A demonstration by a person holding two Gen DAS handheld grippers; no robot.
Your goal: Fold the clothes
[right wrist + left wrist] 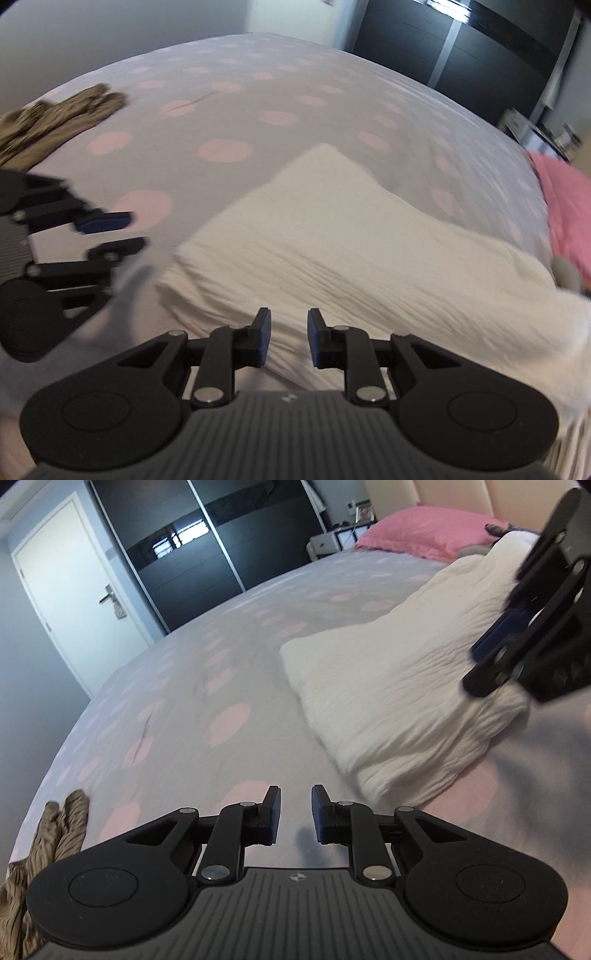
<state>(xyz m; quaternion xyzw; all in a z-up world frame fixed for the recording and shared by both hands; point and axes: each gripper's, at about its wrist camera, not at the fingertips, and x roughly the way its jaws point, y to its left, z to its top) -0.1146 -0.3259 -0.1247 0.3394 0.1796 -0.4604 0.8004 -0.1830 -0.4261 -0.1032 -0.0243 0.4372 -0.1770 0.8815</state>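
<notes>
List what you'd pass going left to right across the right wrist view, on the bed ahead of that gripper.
Brown striped garment → left gripper → white folded garment → pink pillow.

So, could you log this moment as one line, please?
left gripper open, empty | right gripper open, empty | white garment folded on bed

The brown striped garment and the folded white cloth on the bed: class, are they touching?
Apart. The right wrist view shows the brown striped garment far from the white cloth, with bare dotted bedspread between them.
</notes>
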